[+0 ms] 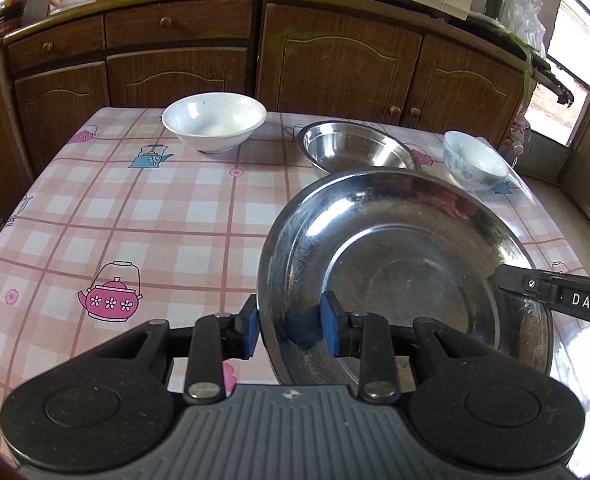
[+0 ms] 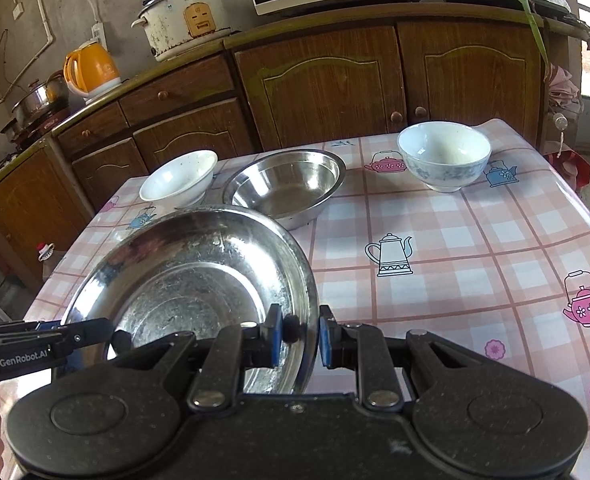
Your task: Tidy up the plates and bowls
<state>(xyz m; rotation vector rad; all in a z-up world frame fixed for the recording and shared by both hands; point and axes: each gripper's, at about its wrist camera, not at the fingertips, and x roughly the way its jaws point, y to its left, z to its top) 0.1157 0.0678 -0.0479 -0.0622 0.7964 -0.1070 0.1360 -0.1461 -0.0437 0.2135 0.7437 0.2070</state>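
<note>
Steel plate (image 1: 399, 264) lifted over the bench (image 1: 135, 216), rim pinched by left gripper (image 1: 291, 328) and right gripper (image 2: 299, 336) fingers; steel bowl (image 1: 355, 148), white bowl (image 1: 214, 122), patterned bowl (image 1: 475, 166) still scattered, unstacked.

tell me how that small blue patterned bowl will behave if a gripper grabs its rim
The small blue patterned bowl looks glazed ceramic, so probably stiff, slippery and breakable. Its narrow foot suggests it may tip if pushed high.
</note>
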